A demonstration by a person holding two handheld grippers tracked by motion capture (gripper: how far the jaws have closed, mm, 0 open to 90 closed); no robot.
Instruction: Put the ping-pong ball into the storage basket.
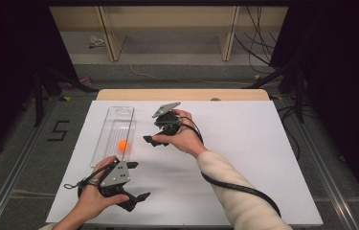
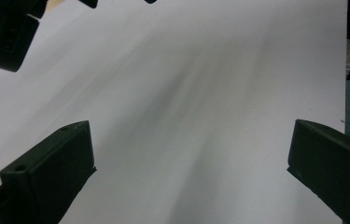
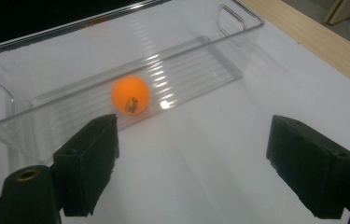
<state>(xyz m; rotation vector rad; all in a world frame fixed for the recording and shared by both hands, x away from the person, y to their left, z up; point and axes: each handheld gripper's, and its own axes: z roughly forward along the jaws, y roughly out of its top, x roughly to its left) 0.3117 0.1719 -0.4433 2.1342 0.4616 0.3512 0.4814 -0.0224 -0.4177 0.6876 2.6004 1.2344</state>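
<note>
An orange ball [image 1: 123,144] [image 3: 130,94] lies inside a long clear plastic bin [image 1: 106,136] [image 3: 238,70] on the left part of the white table top. My right gripper [image 1: 154,132] [image 3: 191,161] hovers just right of the bin, pointing at it, with its jaws wide apart and nothing between them; the ball is beyond the bin wall, ahead of the left jaw. My left gripper [image 1: 137,181] [image 2: 191,158] is near the table's front left corner, pointing right over bare white surface, open and empty.
The white sheet [image 1: 244,143] covers the table, with a wooden strip [image 1: 182,94] [image 3: 312,42] showing along the far edge. A thick black cable [image 1: 244,188] trails from the right gripper along the sleeve. Dark floor and cables lie beyond the table.
</note>
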